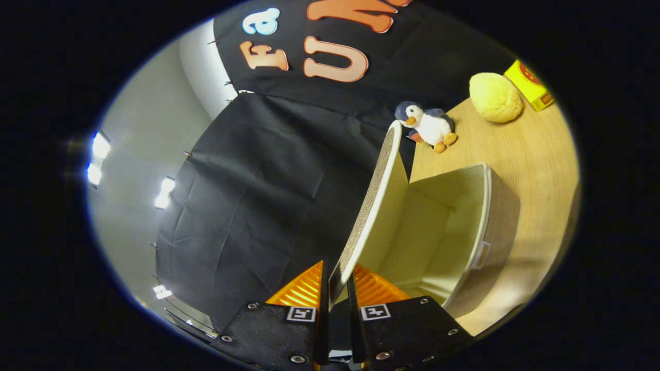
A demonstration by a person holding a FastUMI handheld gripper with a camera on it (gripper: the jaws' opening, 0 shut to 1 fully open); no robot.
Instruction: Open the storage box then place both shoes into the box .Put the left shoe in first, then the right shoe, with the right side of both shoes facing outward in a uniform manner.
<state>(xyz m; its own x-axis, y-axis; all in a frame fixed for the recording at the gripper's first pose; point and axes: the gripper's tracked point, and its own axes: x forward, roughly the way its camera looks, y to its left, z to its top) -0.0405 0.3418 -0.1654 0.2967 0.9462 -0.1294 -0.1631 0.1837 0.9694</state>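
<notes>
Gripper (337,281) rolled sideways, fingers pinched on the near edge of the box lid (372,198), lid lifted. Storage box (479,232) open on wooden table (536,154); toy penguin (428,125) beyond.

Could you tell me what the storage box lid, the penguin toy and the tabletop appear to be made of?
The lid, pinched between the gripper jaws, looks like coarse woven fabric over a stiff board, pale-edged. The penguin toy seems soft plush, with a fuzzy matte surface. The tabletop looks like light wood or laminate, showing fine grain lines.
</notes>
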